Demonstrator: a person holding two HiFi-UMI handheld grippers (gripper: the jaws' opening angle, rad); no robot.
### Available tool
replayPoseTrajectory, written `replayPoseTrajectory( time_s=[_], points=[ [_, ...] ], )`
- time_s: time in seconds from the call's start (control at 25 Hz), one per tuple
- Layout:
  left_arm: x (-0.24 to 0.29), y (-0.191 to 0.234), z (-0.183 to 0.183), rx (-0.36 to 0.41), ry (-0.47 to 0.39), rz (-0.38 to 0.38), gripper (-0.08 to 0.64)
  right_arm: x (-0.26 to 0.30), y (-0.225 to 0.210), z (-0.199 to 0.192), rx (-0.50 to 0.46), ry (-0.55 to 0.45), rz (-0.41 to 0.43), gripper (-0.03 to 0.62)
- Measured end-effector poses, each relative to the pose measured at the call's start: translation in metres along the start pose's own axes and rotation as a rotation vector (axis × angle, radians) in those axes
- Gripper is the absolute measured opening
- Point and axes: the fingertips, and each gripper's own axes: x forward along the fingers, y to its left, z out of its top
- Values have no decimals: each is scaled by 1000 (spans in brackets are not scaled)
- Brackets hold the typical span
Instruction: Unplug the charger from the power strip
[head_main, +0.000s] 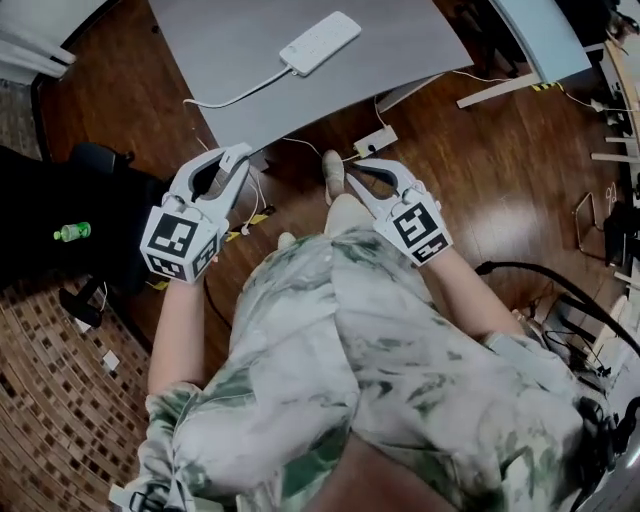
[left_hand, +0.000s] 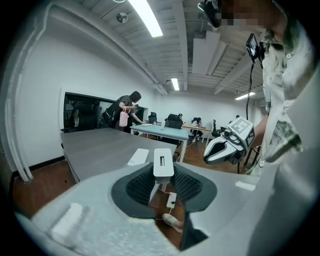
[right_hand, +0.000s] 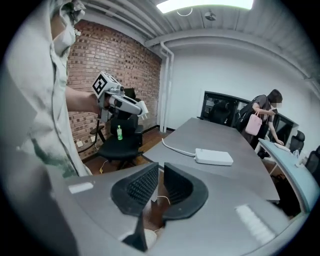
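A white charger (left_hand: 163, 163) with a slot in its face sits between the ribbed pads of my left gripper (left_hand: 163, 172), which is shut on it. The white power strip (head_main: 320, 42) lies on the grey table (head_main: 250, 60), its cable trailing off the front edge; it is also in the left gripper view (left_hand: 138, 156) and the right gripper view (right_hand: 214, 157). The left gripper (head_main: 240, 158) is held up near my body, short of the table's edge. My right gripper (head_main: 355, 168) is level with it to the right. Its jaws (right_hand: 160, 172) are almost together with only a thin slit, and nothing is between them.
A small white box (head_main: 376, 141) with thin wires lies on the wooden floor below the table's edge, near a shoe (head_main: 333, 175). A black chair (right_hand: 120, 145) with a green bottle (right_hand: 119, 132) stands at the left. People stand at desks in the background.
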Motion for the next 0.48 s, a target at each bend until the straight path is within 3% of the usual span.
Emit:
replayPoseTrajectory(
  time_s=[0.24, 0.48],
  points=[
    [-39, -66, -8, 81, -19, -57, 103, -81, 64, -10, 28, 1, -50, 40],
    [-68, -120, -27, 89, 1, -78, 101, -127, 105, -20, 31, -40, -70, 43]
  ],
)
